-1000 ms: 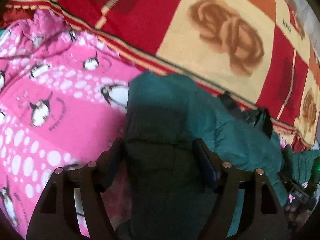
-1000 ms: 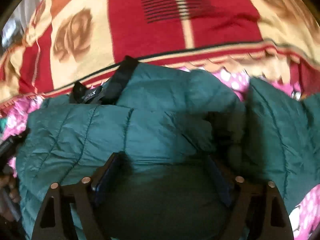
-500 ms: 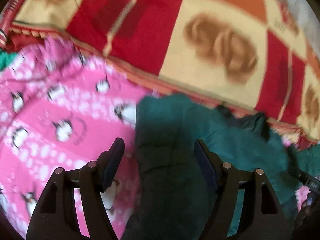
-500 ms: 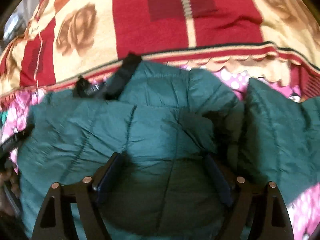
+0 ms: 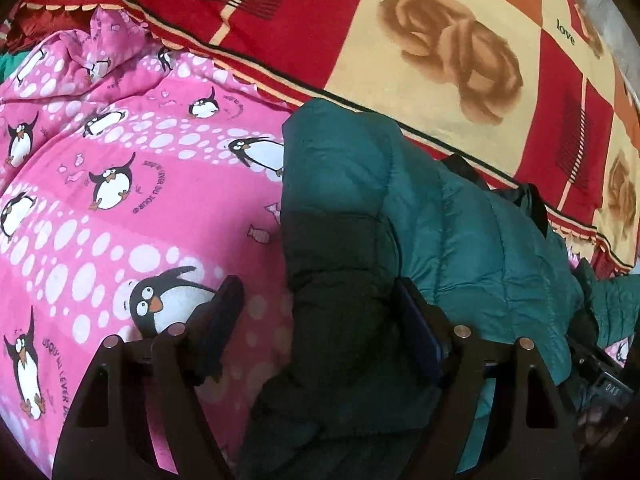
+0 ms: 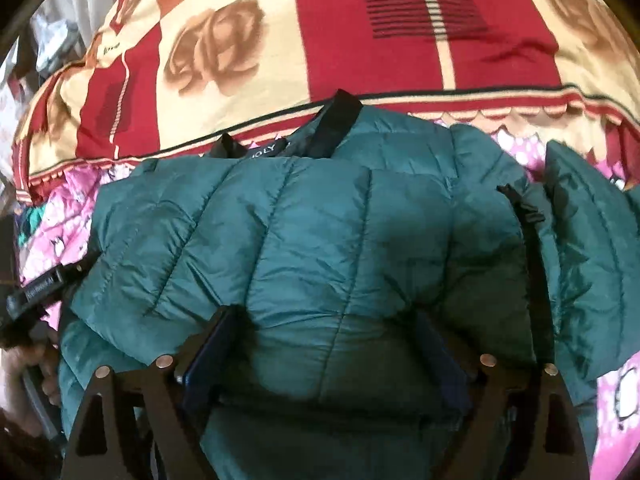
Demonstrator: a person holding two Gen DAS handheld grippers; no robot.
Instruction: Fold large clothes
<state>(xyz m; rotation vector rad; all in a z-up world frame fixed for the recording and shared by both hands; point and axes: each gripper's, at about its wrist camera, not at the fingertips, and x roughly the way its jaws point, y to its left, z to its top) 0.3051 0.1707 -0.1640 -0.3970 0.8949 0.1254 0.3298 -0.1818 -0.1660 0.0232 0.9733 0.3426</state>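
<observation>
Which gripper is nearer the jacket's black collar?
Right. The right gripper is over the jacket body just below the collar; the left gripper is at the jacket's side edge, by the pink quilt.

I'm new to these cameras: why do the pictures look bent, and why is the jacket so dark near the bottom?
Left wrist view: fisheye lens curves the blanket; the gripper shades the jacket beneath. Right wrist view: same bulge, black corners, shadow on the cloth between the gripper's fingers; upper edge slightly soft.
</observation>
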